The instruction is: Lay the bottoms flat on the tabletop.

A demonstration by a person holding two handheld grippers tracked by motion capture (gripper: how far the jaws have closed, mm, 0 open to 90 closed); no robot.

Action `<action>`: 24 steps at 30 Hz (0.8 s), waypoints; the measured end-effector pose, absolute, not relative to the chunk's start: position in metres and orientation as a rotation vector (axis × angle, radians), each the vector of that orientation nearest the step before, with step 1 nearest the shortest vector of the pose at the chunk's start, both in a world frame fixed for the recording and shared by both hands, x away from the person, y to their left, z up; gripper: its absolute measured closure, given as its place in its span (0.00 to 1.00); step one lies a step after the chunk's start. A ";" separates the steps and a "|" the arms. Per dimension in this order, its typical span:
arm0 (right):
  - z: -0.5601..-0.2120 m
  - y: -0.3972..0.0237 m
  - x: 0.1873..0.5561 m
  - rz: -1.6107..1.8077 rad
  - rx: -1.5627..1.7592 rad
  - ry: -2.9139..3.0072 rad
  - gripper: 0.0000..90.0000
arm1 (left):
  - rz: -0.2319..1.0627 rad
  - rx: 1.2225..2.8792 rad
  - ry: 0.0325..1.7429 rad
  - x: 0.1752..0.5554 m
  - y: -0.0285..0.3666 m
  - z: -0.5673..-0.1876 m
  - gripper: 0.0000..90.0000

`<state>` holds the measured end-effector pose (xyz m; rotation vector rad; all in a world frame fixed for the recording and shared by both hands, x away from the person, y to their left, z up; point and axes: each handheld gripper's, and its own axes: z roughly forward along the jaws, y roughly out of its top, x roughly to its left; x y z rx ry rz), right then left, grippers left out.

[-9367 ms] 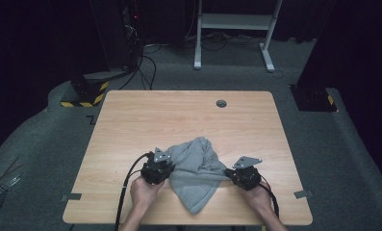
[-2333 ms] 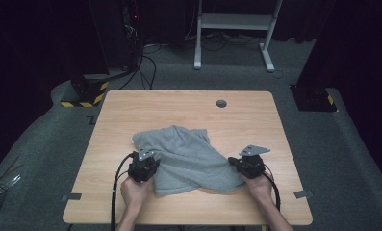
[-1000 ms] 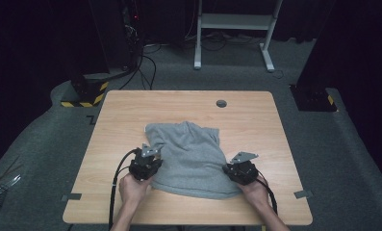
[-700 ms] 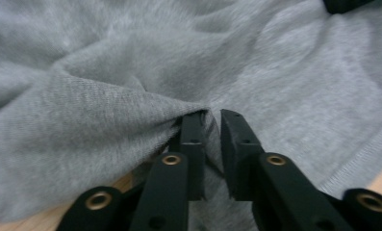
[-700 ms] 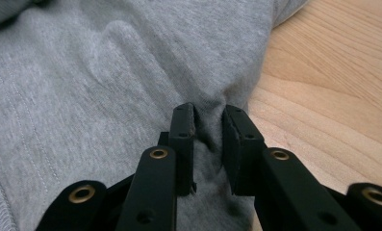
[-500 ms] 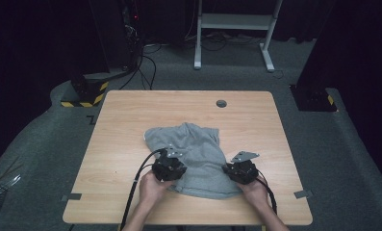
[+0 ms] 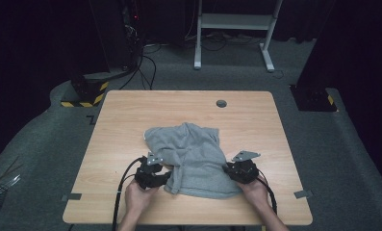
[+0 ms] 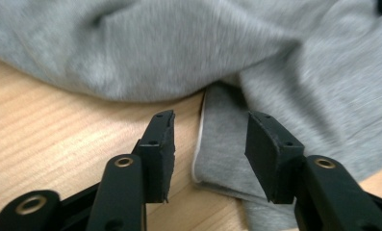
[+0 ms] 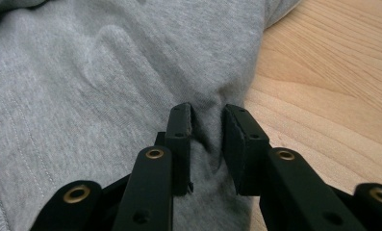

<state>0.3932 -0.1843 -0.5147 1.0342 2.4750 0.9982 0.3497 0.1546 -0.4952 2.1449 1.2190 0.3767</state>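
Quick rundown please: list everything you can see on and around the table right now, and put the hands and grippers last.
garment: one, grey, crumpled on the table's near half
table: one, light wood, centre
grommet: one, dark round, far edge of the tabletop
white frame: one, on the floor beyond the table
striped blocks: black and yellow, floor at far left and far right
left gripper: black, jaws apart and just opening, astride the garment's edge, not pressing
right gripper: black, jaws pinching a fold
hands: two, near edge

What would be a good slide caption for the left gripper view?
Left gripper, jaws apart, poised over a folded edge of the grey garment on the wooden table.
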 end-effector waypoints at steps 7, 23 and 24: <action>-0.516 -0.186 0.393 1.015 1.041 2.465 0.79 | 0.380 2.136 1.275 0.363 0.151 -0.508 0.75; -0.517 -0.189 0.394 1.038 1.035 2.457 0.79 | 0.560 2.144 1.357 0.334 0.199 -0.494 0.99; -0.517 -0.189 0.394 1.038 1.035 2.457 0.79 | 0.583 2.134 1.384 0.328 0.206 -0.492 0.99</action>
